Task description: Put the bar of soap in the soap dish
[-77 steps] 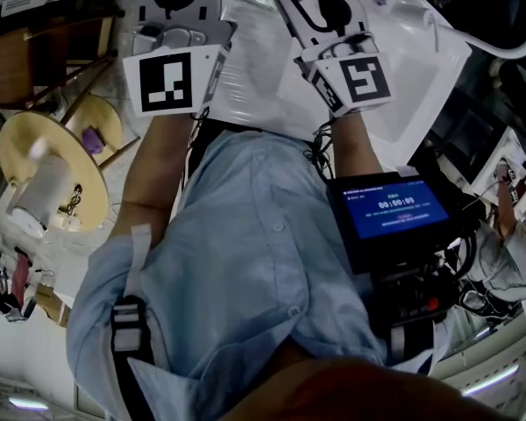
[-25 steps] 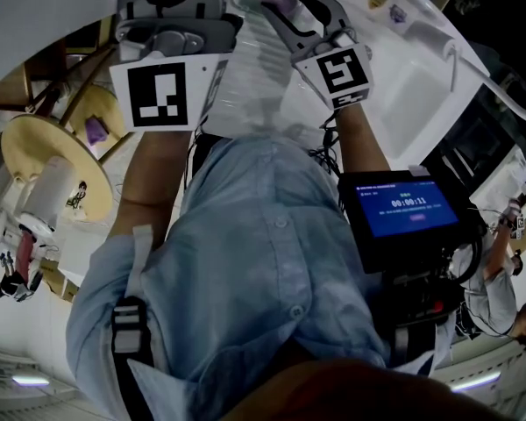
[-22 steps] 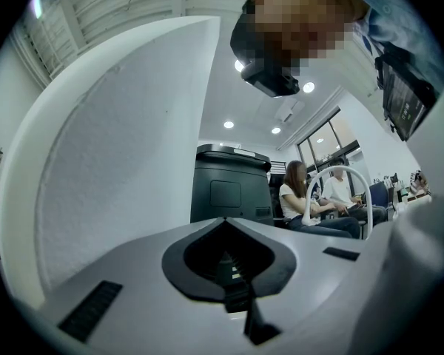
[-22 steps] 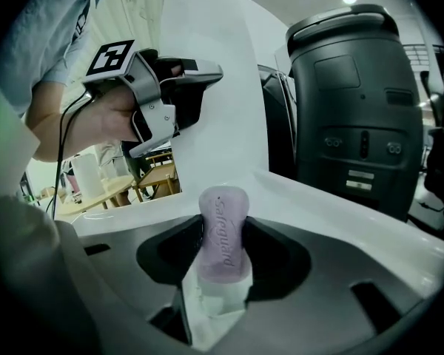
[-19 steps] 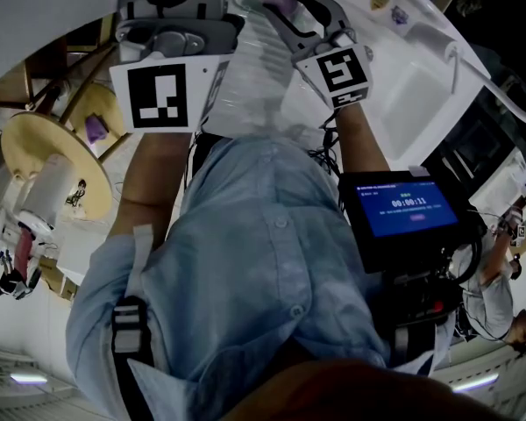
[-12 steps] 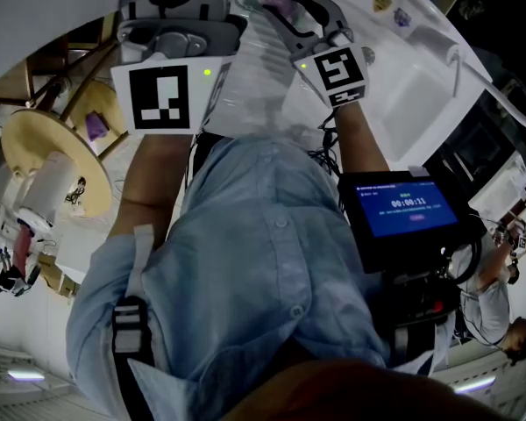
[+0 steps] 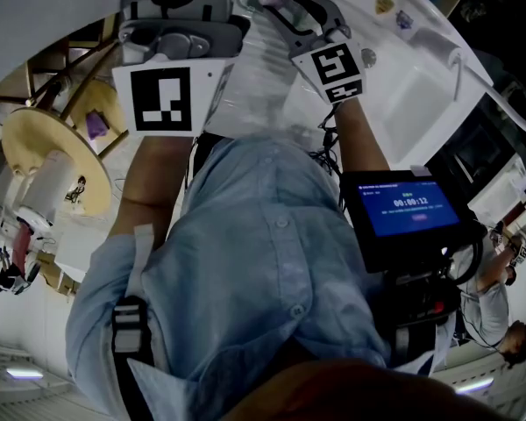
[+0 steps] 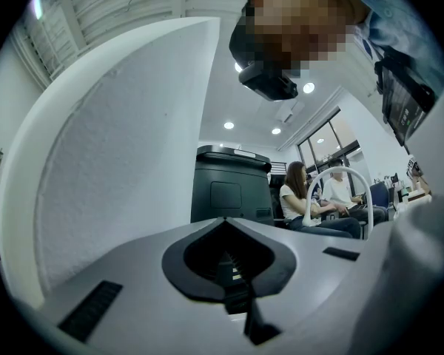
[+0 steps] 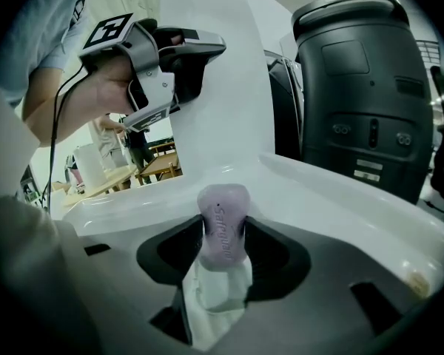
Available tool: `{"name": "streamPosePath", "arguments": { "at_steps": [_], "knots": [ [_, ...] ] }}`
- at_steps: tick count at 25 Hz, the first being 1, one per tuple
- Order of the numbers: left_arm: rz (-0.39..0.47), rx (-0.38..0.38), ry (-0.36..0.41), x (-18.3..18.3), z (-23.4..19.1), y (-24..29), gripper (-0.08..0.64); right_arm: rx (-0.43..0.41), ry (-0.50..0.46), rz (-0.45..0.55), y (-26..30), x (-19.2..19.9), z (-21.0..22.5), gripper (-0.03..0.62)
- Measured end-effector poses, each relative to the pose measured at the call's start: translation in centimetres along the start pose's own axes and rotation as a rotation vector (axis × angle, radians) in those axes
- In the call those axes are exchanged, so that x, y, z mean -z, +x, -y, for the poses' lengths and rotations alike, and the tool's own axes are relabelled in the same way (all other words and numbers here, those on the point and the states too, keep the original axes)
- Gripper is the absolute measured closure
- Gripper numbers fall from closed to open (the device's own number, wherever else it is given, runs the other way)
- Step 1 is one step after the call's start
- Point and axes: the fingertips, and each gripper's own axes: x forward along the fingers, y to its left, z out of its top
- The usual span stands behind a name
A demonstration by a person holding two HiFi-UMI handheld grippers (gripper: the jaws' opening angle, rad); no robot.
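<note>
We grip purple soap bar (image 9: 221, 222) in right gripper (image 9: 222, 254), jaws clamped on it, over white washbasin (image 9: 333, 198). Left gripper (image 8: 233, 283): jaws together, empty. Soap dish not visible to us. Soap not in dish; placing left.

The bar of soap (image 9: 221, 220) looks smooth, waxy and matt, with pressed lettering. The right tongs (image 9: 220, 246) and left tongs (image 8: 226, 265) have matt grey plastic shells with black inner liners. The white counter (image 9: 333, 198) is glossy, the wall panel (image 8: 111, 168) grainy, the shirt (image 7: 254, 261) soft woven cloth, the round tabletop (image 7: 13, 143) pale wood
</note>
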Motion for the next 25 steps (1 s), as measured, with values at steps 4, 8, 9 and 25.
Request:
{"name": "streamPosePath", "arguments": {
  "at_steps": [4, 8, 9, 25],
  "knots": [
    [0.001, 0.001, -0.002, -0.13, -0.01, -0.03, 0.553, -0.003, -0.004, -0.010, 0.31, 0.16, -0.13, 0.405],
    [0.006, 0.003, -0.002, -0.22, 0.00, 0.00, 0.552, -0.003, -0.004, -0.013, 0.53, 0.13, -0.04, 0.405],
    [0.007, 0.003, -0.002, -0.25, 0.00, 0.00, 0.552, -0.003, -0.002, -0.014, 0.57, 0.11, -0.02, 0.403],
    [0.005, 0.000, 0.004, -0.25, 0.01, -0.02, 0.552, -0.027, 0.002, 0.005, 0.66, -0.60, -0.28, 0.380]
  ]
}}
